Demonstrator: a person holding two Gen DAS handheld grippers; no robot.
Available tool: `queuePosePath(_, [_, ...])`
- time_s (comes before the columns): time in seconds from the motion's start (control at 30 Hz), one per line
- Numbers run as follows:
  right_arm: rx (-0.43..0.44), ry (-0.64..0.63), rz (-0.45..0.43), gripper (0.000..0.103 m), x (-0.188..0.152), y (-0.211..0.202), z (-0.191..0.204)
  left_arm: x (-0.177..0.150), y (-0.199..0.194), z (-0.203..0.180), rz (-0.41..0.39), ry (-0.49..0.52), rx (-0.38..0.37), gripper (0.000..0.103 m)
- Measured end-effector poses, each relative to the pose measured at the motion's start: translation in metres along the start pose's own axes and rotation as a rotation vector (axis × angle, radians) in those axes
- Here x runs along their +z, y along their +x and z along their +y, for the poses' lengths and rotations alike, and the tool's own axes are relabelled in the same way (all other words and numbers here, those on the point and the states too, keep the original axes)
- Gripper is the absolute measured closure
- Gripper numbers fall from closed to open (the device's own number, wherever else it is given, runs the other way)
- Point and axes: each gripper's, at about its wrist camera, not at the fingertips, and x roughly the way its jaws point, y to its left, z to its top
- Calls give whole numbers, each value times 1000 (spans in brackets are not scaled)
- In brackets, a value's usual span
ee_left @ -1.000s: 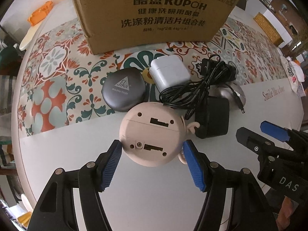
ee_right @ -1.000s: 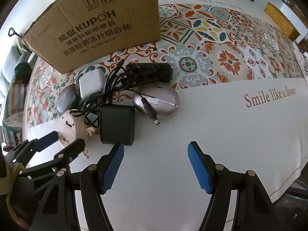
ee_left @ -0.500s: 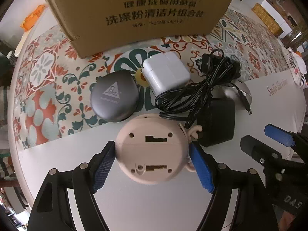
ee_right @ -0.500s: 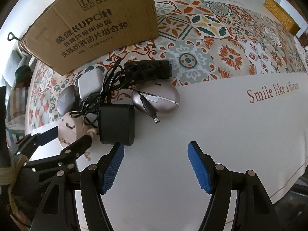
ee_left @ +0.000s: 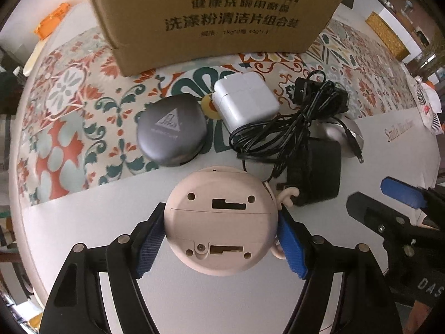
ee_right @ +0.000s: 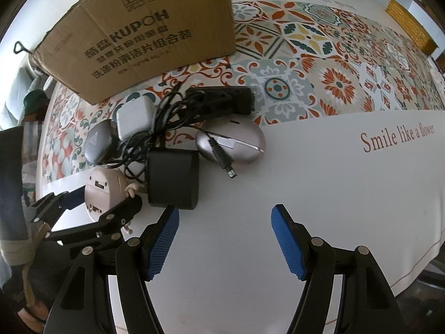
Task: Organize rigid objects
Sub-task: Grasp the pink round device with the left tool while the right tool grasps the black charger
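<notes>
A round beige toy [ee_left: 221, 222] lies base-up on the white table, and my left gripper [ee_left: 221, 242] has its blue pads against both of its sides. It also shows in the right wrist view [ee_right: 101, 192]. Beyond it lie a grey round case [ee_left: 171, 130], a white charger [ee_left: 244, 101], a black adapter [ee_left: 314, 172] with tangled cable [ee_left: 292, 122], and a silver mouse [ee_right: 232, 144]. My right gripper [ee_right: 225, 239] is open and empty over bare table, to the right of the pile.
A cardboard box [ee_left: 217, 14] stands behind the pile on the patterned runner [ee_right: 319, 64]. A black power strip [ee_right: 222, 98] lies under the cable. The table's near edge [ee_right: 417, 264] curves at the right.
My left gripper moved forward around the beige toy and its pads closed in on the toy's sides. The right gripper barely moved.
</notes>
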Motion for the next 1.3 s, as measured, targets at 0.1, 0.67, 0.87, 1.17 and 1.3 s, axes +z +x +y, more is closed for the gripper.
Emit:
queuePosePath(0.1, [10,-23,-4,34,1,-2,8,-6,-12,7,-22,-27,8,28])
queuePosePath(0.67, [95,-68,-2,39,22,20,35,-8,-31,38,-96,-105,61,28])
queuePosePath(0.87, [87,-71,13,45,30,34,37,-1,-24,35,-96,-110,69,28])
queuePosePath(1.17, [104,-73,24,57,34,49,42,-1,-27,35,-112,-122,81,28])
queuePosePath(1.3, [117,-64,13,57,29,41,37,-5,-36,35,-129,-135,77,28])
